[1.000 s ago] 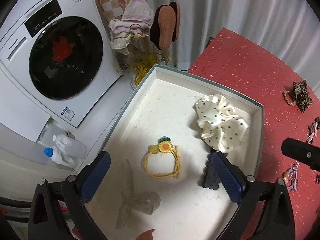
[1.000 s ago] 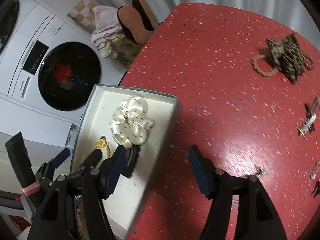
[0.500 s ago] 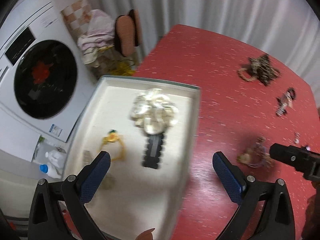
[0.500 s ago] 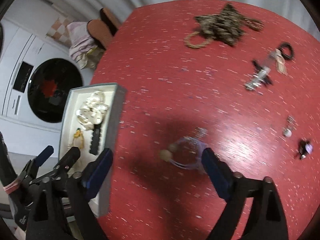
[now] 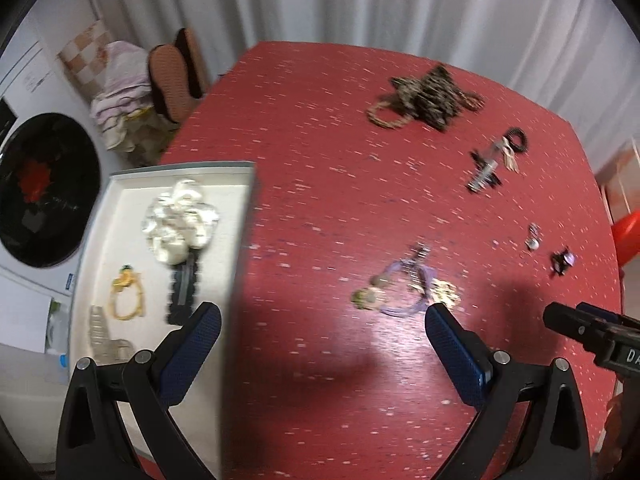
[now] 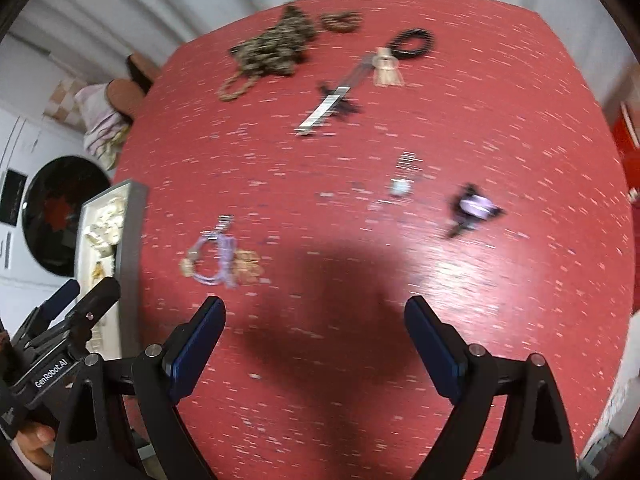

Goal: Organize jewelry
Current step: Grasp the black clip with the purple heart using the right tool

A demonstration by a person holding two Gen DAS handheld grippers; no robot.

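Observation:
A white tray with a grey rim (image 5: 246,216) sits at the red table's left edge. It holds a cream dotted scrunchie (image 5: 180,220), a yellow flower hair tie (image 5: 127,292) and a black claw clip (image 5: 182,288). My left gripper (image 5: 323,316) hangs open and empty over the table, between the tray and a purple beaded bracelet (image 5: 404,288). My right gripper (image 6: 315,308) is open too, nothing between its fingers, above bare table to the right of that bracelet (image 6: 218,256). Farther off lie a leopard-print hair tie (image 6: 276,48), a silver clip (image 6: 328,104), a small earring (image 6: 402,184) and a purple-black clip (image 6: 474,206).
A black bead ring (image 6: 414,42) and a straw tassel (image 6: 386,70) lie near the table's far side. Left of the table stand a washing machine (image 5: 44,188) and a pile of cloth with slippers (image 5: 160,76). White curtains hang behind.
Both grippers have swung right, away from the tray and out over the red table. The right jaws have widened. The loose pieces on the table have come into view.

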